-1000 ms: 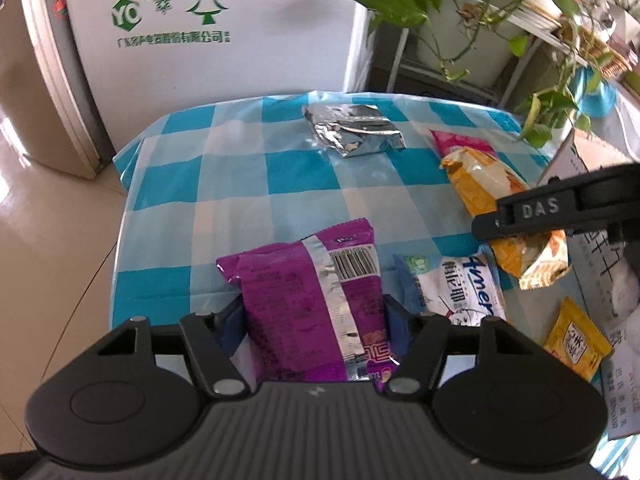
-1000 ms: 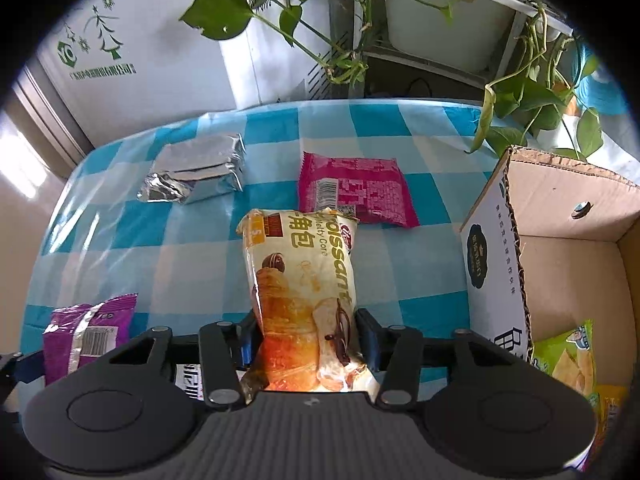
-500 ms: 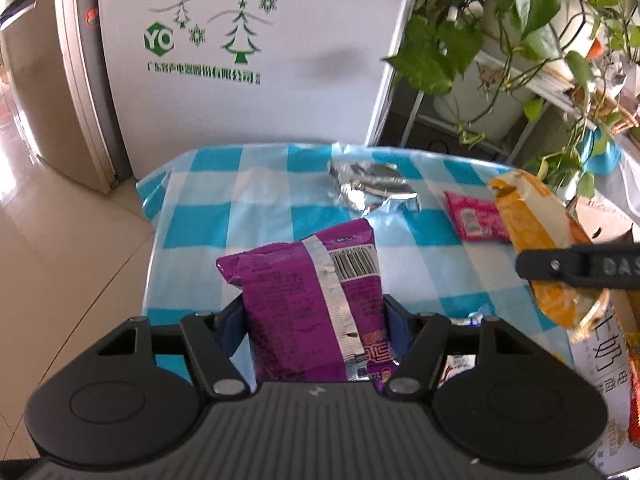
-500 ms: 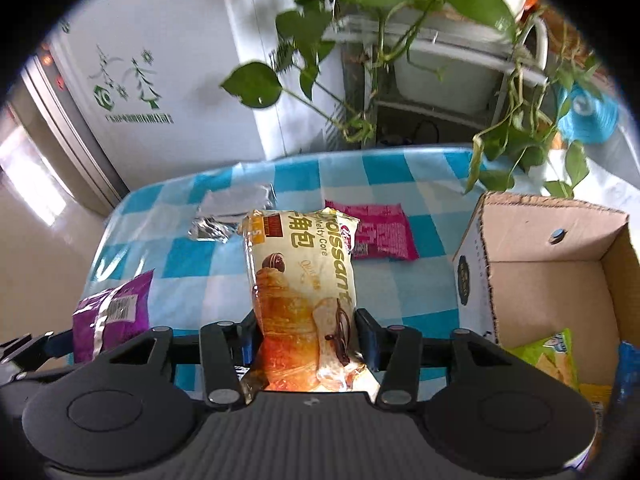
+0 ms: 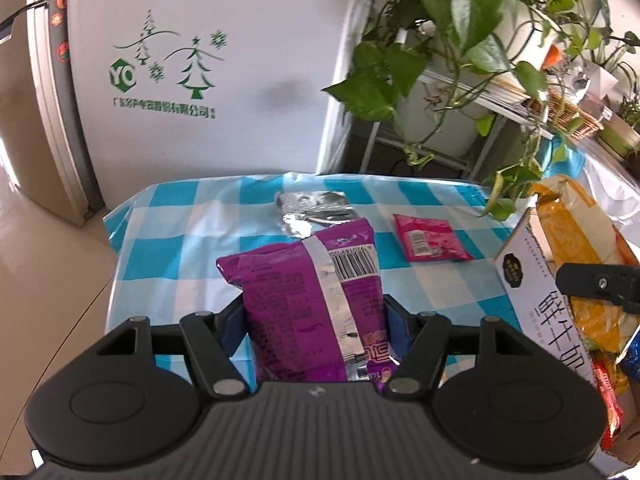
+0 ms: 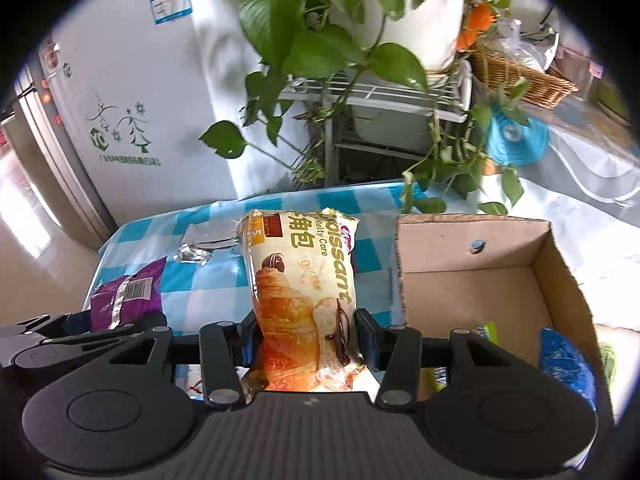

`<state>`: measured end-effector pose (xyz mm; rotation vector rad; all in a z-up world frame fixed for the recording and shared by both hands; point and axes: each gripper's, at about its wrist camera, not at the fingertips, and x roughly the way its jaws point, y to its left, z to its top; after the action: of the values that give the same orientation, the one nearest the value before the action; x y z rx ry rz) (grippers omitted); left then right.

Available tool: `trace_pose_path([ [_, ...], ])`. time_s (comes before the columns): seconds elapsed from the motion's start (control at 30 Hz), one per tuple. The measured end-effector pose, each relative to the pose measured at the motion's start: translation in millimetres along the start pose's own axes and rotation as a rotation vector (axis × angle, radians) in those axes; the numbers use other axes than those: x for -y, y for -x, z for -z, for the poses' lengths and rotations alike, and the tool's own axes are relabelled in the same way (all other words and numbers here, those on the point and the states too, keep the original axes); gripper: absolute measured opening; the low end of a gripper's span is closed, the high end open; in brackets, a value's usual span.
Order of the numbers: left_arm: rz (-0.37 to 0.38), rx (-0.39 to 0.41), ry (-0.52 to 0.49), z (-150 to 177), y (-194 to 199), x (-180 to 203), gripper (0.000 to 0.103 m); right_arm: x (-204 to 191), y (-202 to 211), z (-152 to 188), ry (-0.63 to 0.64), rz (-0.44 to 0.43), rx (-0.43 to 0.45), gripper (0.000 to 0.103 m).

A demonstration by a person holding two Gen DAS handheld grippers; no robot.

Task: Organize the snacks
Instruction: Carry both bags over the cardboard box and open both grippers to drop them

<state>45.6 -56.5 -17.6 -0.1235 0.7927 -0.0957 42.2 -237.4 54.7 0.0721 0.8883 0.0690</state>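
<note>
Cardboard box, right of frame: far half bare, packets at near edge. Left gripper fingers pinch purple snack packet; right gripper fingers pinch croissant packet.

Trailing pothos, white fridge

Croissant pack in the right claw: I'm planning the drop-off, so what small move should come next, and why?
Probably carry the croissant pack sideways over the open cardboard box before releasing. The right claw grips it above the checked table, beside the box, which already holds snacks.
</note>
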Motion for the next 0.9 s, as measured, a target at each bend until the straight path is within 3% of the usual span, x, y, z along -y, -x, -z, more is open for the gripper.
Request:
trace_pose_path([
  [0.27,0.049,0.016,-0.036,1,4,16,0.067,26,13,-2,-0.023,0.025,0.039,0.054],
  [0.6,0.113,0.021,-0.081,6,9,36,0.067,88,38,-3,-0.136,0.093,0.107,0.054],
  [0.9,0.262,0.032,-0.109,5,19,80,0.067,134,50,0,-0.242,0.123,0.133,0.054],
])
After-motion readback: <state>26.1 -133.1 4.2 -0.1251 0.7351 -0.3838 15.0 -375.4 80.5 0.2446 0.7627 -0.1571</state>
